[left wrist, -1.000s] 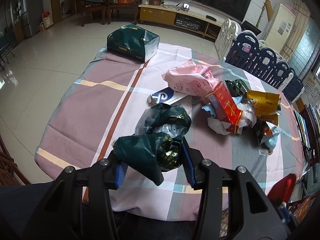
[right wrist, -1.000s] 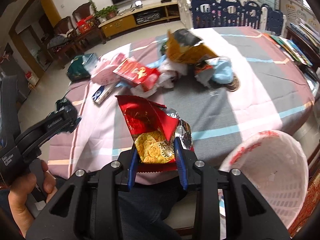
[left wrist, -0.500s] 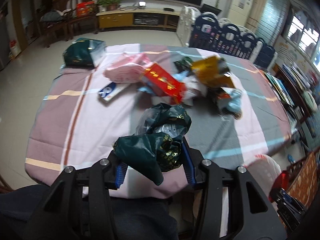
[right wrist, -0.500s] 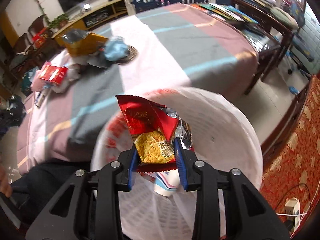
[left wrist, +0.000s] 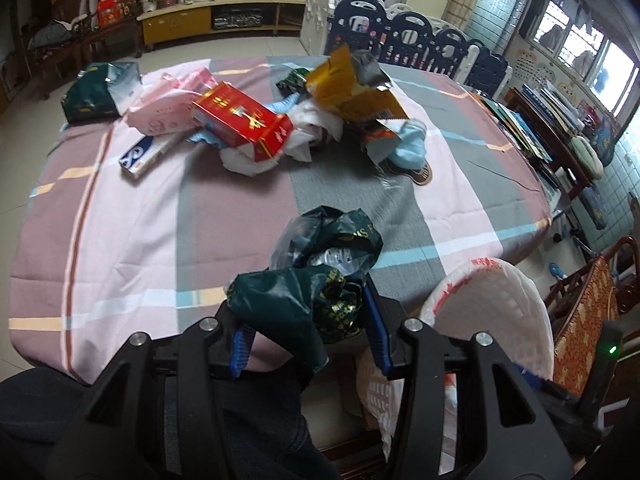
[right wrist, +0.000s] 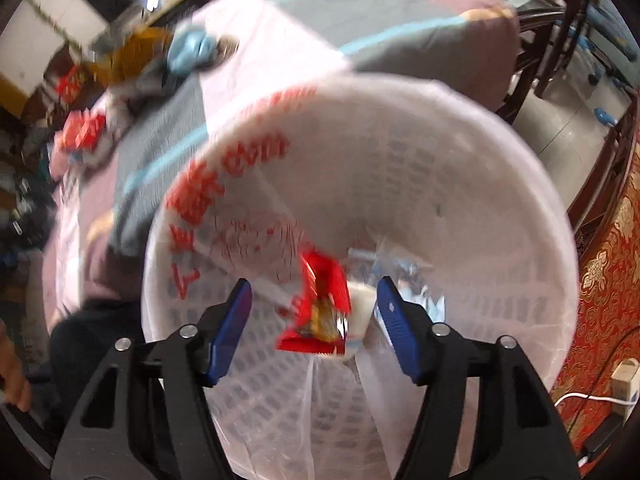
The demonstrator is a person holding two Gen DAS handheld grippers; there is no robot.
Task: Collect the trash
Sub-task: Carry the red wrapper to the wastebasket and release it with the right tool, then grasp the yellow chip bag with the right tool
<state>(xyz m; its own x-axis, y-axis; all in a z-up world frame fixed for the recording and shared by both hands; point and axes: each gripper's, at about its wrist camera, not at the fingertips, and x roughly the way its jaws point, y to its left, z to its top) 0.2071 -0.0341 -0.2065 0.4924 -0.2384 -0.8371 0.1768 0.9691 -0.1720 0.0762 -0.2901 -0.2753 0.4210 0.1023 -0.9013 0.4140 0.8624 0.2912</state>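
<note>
My left gripper point(left wrist: 308, 332) is shut on a crumpled dark green plastic bag point(left wrist: 316, 276) and holds it over the near table edge, left of the white lined waste basket point(left wrist: 508, 320). My right gripper point(right wrist: 312, 320) is open right above the basket point(right wrist: 460, 184). The red snack wrapper point(right wrist: 320, 304) is loose between the open jaws and falling into the basket, above a white cup. More trash lies on the table: a red box point(left wrist: 240, 120), a yellow bag point(left wrist: 352, 84), a pink bag point(left wrist: 168, 104).
The table has a striped pink and grey cloth point(left wrist: 160, 216). A dark green gift bag point(left wrist: 100, 92) sits at its far left and a blue-and-white box point(left wrist: 148, 152) beside the pile. A wooden chair with a red cushion point(left wrist: 584, 308) stands right of the basket.
My right gripper has opened and let go of the red wrapper, which drops into the basket. My left gripper has swung right toward the basket, still holding the green bag.
</note>
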